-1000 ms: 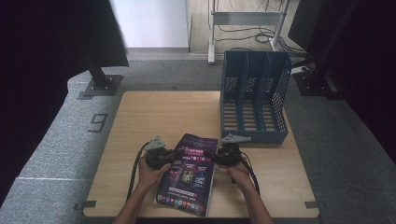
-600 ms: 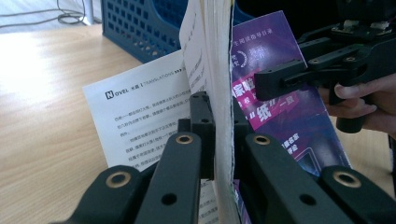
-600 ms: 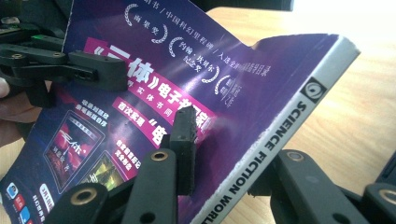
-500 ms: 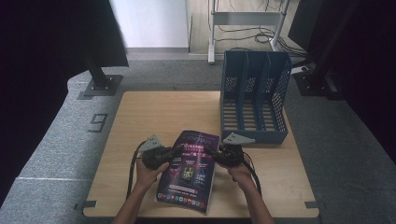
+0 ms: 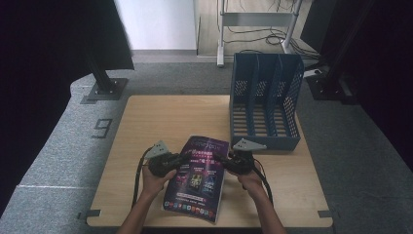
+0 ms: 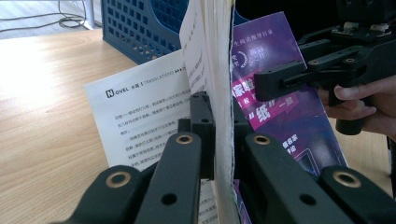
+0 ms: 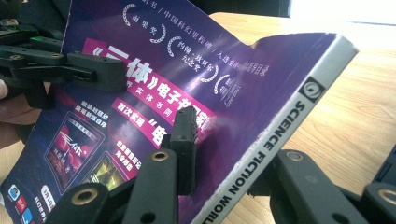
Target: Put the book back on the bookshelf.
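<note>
high view: magazine (image 5: 197,176) lengthwise toward rack (image 5: 263,105)

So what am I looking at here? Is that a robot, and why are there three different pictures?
No robot arm here: a person sits at a wooden table and holds a hand tool with two black jaws in each hand. The high view comes from a fixed camera above the table. The other two come from small cameras riding on each tool, looking along its jaws. The left gripper is clamped on the page edge of a purple magazine, and the right gripper is closed on its spine side, so the magazine is held from both sides. In the right gripper view the spine reads "Science Fiction World". Behind it on the table stands a blue file rack with upright slots.
</note>
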